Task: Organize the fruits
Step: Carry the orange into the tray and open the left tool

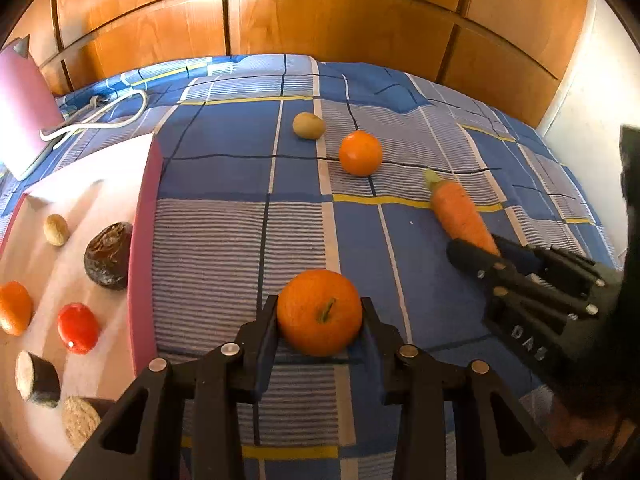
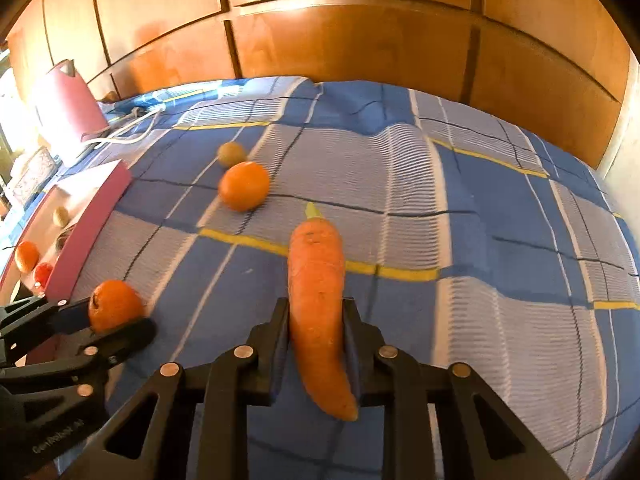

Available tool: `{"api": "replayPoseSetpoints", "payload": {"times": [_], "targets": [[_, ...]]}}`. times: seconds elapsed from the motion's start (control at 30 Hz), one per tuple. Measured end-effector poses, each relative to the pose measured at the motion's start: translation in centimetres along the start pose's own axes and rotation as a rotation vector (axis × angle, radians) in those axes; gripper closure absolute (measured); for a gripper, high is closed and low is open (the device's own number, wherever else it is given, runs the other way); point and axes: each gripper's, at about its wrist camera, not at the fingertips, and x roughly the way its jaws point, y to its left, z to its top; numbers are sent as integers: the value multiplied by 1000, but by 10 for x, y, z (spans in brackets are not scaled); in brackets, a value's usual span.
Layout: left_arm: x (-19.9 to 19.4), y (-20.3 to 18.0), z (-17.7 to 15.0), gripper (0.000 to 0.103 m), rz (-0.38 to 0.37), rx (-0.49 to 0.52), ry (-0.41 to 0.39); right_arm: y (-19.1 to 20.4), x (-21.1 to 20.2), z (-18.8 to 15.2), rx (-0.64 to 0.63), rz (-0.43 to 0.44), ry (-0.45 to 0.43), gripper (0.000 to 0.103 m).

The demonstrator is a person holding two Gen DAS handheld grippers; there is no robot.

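My left gripper (image 1: 319, 312) is shut on an orange (image 1: 319, 312) with its stem facing me, just right of the pink box (image 1: 144, 240). It also shows in the right wrist view (image 2: 114, 306). My right gripper (image 2: 316, 320) is shut on a carrot (image 2: 316, 276), green top pointing away. In the left wrist view the carrot (image 1: 460, 212) lies at the right between the right gripper's fingers (image 1: 472, 258). A second orange (image 1: 360, 153) and a kiwi (image 1: 308, 125) lie farther back on the blue checked bedspread (image 1: 224, 240).
The pink box at the left holds a walnut (image 1: 56, 230), a dark round fruit (image 1: 108, 256), an orange (image 1: 14, 308), a red tomato (image 1: 78, 328) and other pieces. A pink kettle (image 2: 68, 100) with a white cord (image 1: 104, 116) stands at the back left. Wooden wardrobe doors (image 2: 340, 40) stand behind the bed.
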Motion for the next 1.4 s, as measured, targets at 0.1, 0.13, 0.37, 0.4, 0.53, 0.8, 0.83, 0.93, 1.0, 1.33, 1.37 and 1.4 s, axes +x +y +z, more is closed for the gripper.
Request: {"api": "replayPoseSetpoints", "payload": {"times": [0.1,0.13,0.37,0.4,0.53,0.8,0.83,0.93,1.0,1.33,1.37,1.4], "targets": [[-7,0,-6,66,-8,0,0,0,-1,-4,16,5,-5,78],[-10,-1,-8,66,-14,2,-1,-1,-1,-4,17,7,-4,78],[-42,-7,-11,66,-31,26,-64,2,-1,-6,3,-6,-17,78],[-48,-8,-10,66,-30,30,-79,2,-1,-6,1,-8,-19,78],[-75,-7,-8,66,-27,38,-141,2,-2,-7,-6,-16,-26,78],[-112,12,-11,65,-10,5,-203,4,-1,-7,-14,-24,-31,78],[-115,15,-12,65,-6,-2,-208,4,-1,-7,-14,-25,-31,78],[-122,24,-14,65,8,-20,-217,4,-1,-7,-17,-28,-32,78],[-125,31,-16,65,19,-35,-221,5,-1,-7,-20,-32,-32,78],[-131,64,-25,65,78,-108,-217,7,-1,-7,-30,-46,-34,78],[-131,67,-26,65,85,-116,-216,7,-1,-7,-30,-46,-35,78],[-131,71,-26,65,92,-124,-214,7,-1,-7,-30,-46,-34,78]]}}
